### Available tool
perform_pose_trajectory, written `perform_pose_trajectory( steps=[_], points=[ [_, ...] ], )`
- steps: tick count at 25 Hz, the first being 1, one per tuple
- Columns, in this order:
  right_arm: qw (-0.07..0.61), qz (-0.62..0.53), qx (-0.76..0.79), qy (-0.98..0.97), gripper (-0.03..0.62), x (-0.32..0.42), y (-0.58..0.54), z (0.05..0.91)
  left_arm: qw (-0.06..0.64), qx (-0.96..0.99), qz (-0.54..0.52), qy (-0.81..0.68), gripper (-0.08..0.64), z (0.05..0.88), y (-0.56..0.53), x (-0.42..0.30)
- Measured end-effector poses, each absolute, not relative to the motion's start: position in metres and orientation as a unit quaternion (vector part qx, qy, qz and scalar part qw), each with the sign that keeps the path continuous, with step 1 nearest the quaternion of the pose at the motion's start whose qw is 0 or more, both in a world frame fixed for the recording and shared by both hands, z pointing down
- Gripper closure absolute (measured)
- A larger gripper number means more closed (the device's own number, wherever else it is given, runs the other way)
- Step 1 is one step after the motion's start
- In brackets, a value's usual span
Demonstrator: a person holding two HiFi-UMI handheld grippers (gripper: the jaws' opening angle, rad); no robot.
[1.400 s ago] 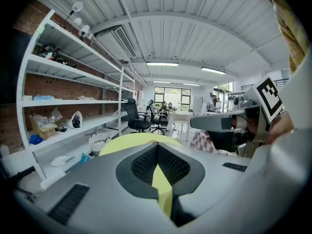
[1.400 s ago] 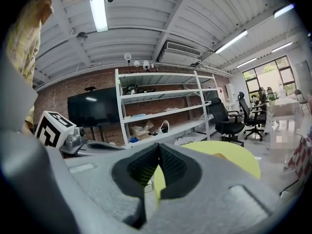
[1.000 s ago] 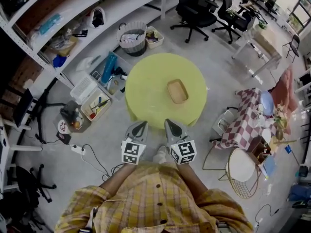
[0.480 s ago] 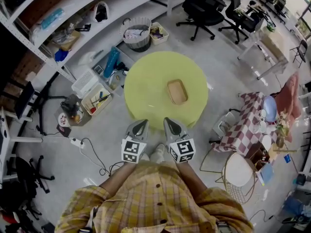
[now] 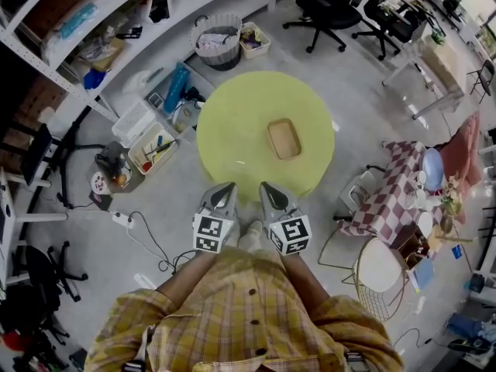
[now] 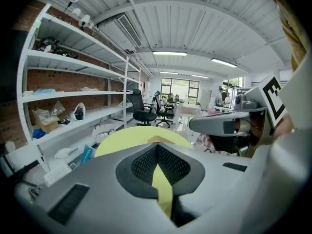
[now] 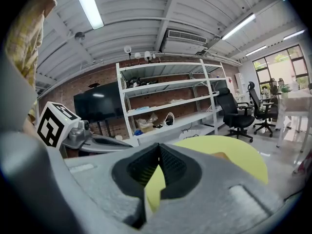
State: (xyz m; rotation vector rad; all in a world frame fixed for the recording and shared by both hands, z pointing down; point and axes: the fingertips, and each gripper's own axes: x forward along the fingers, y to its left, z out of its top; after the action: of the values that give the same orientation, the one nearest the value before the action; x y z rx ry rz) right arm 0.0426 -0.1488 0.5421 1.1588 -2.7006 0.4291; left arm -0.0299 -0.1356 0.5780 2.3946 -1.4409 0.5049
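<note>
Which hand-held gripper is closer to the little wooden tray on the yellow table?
Right. The right hand-held gripper hangs almost straight before the wooden tray; the left hand-held gripper is offset further aside.

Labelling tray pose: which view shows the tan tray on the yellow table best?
Head view: the whole tan tray shows from above, rim included. The left gripper view catches only a low tan sliver of it; the right gripper view likewise.

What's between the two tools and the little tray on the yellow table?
Just bare yellow tabletop. The head view shows nothing lying between the left tool, the right tool and the tray on the round table.
</note>
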Motion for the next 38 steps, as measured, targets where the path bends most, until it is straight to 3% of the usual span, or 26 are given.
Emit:
perform_pose_trajectory(
  steps=[20,25,38],
  points=[
    [0.112,0.172,0.385,-0.9,0.594,0.008,-0.174,0.569,0.2,0.821,0.19,-0.499,0.554,0.617,-0.172,-0.061],
    [0.119,0.178,0.385,-0.898,0.595,0.004,-0.178,0.576,0.215,0.821,0.189,-0.494,0.494,0.628,-0.182,-0.063],
    [0.128,0.179,0.394,-0.892,0.594,0.004,-0.193,0.586,0.227,0.812,0.201,-0.499,0.466,0.653,-0.208,-0.066]
  ],
)
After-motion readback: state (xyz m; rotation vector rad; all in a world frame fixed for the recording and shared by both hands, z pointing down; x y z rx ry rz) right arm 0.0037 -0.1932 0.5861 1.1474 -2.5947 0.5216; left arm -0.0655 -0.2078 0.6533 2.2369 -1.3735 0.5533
